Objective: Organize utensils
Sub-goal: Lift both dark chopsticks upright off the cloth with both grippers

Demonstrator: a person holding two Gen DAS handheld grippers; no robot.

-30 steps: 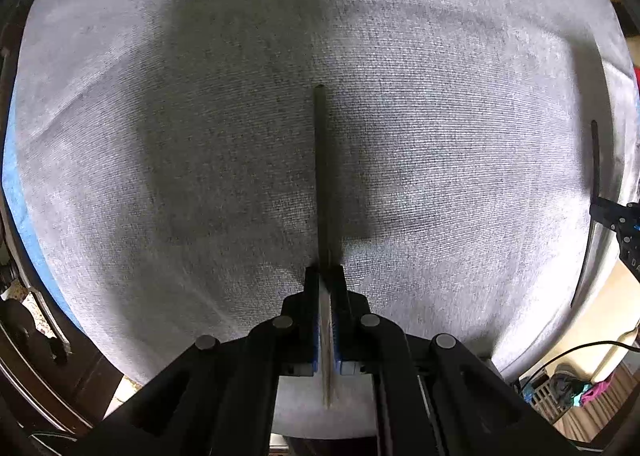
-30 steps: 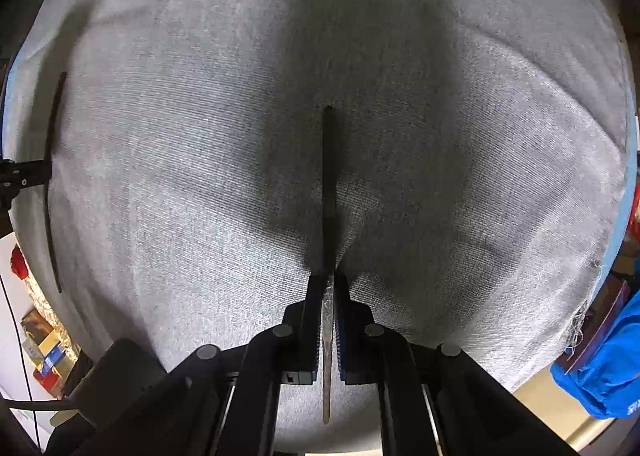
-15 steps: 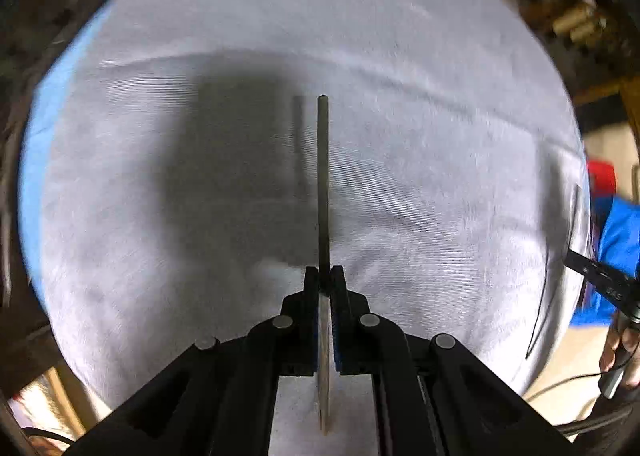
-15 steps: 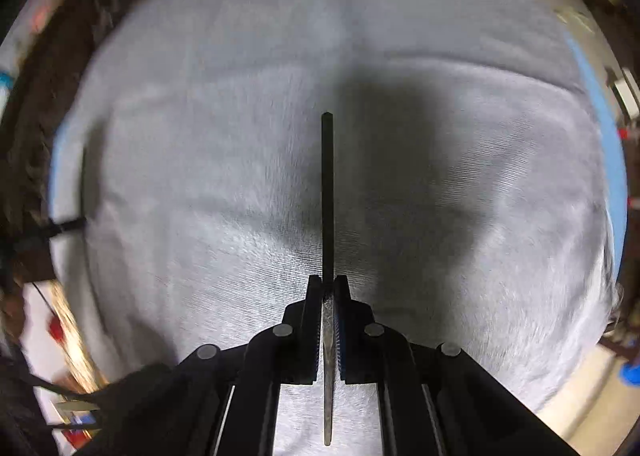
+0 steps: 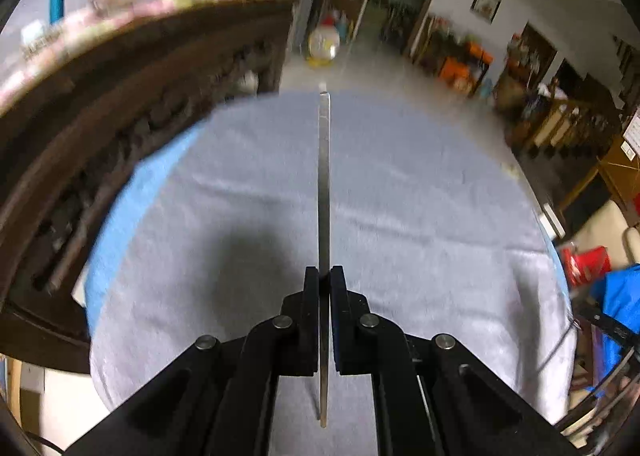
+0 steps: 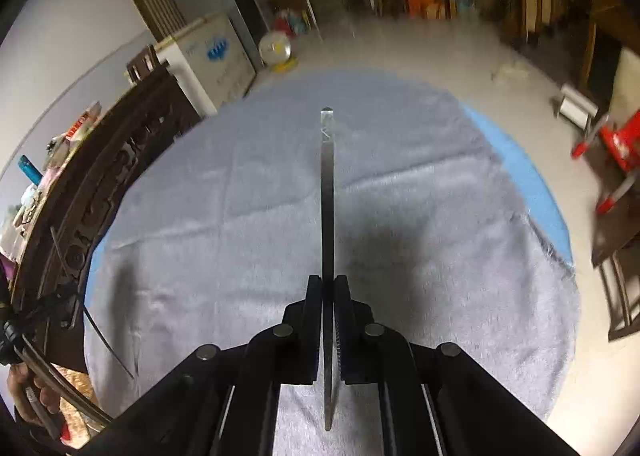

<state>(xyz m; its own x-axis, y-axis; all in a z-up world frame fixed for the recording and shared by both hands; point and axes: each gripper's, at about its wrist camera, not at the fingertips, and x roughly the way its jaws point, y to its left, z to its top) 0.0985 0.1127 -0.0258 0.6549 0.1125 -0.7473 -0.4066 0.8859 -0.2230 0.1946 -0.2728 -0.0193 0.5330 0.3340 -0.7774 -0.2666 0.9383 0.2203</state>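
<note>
**Above the grey cloth, both utensils lifted**

Over the grey cloth [image 5: 400, 215], the left gripper [image 5: 324, 276] pinches a flat metal utensil [image 5: 324, 183] edge-on, and the right gripper [image 6: 328, 284] pinches a serrated knife [image 6: 327, 195]. A second ago both views faced the cloth closely; now the far room shows, so both pieces are raised, likely bound for a sorting place not in view.

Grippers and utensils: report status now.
Left gripper shut on thin flat metal utensil, seen edge-on. Right gripper shut on serrated metal knife. Both held above the grey cloth-covered table. Nothing in the way.
</note>
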